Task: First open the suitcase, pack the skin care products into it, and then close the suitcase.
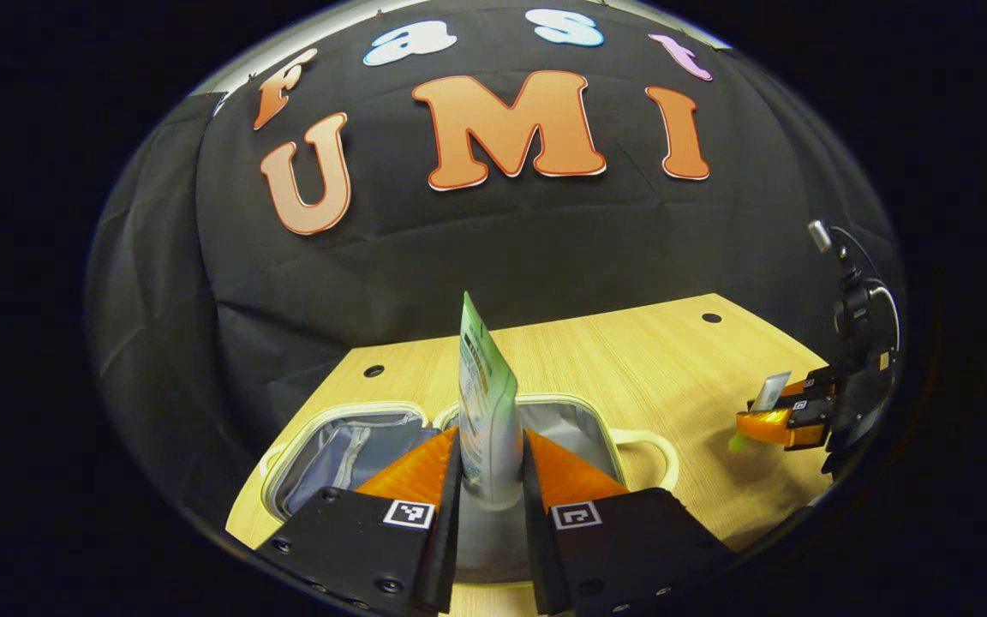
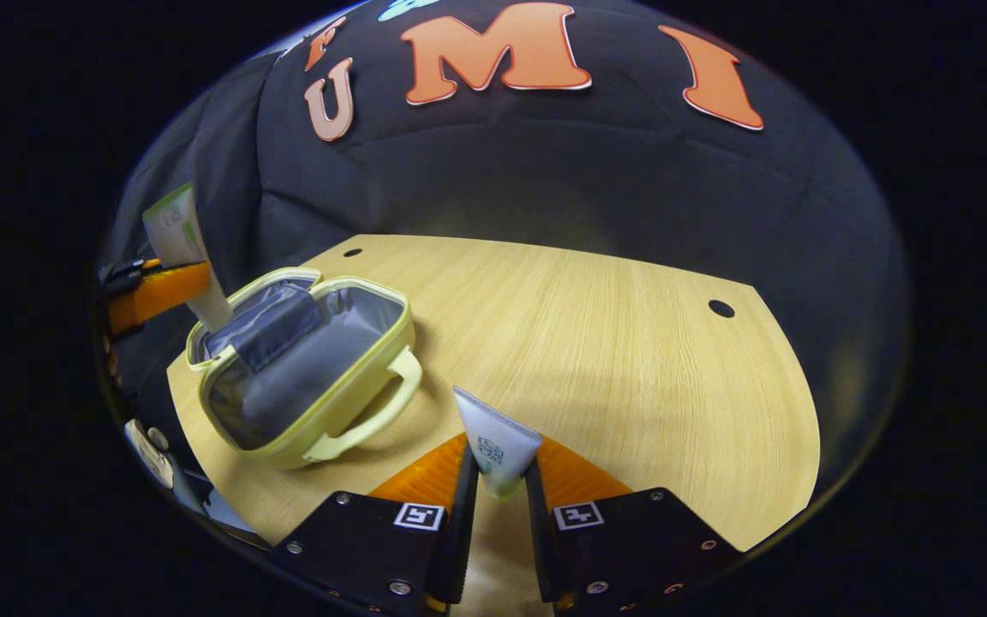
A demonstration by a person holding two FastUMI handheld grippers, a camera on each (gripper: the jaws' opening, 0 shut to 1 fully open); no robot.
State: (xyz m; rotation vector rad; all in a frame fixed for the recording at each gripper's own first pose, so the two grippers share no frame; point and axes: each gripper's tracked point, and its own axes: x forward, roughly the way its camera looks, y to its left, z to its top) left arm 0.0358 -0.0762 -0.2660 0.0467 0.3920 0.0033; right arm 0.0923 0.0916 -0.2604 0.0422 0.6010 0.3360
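Gripping tubes (image 1: pixel 487 403) (image 2: pixel 493 441), both fingers pairs; open suitcase (image 2: pixel 305 368) on wooden table (image 2: pixel 631 343).

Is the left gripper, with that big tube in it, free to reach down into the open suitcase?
Probably yes. The left gripper holds the green tube right above the suitcase, whose lid lies open. The right gripper is off to the side.

Looks like a recording booth rather than anyone's home: black cloth wall (image 1: pixel 493 248) draped behind a bare light-wood table (image 2: pixel 596 343) with drilled holes (image 2: pixel 721 308), dark all round.
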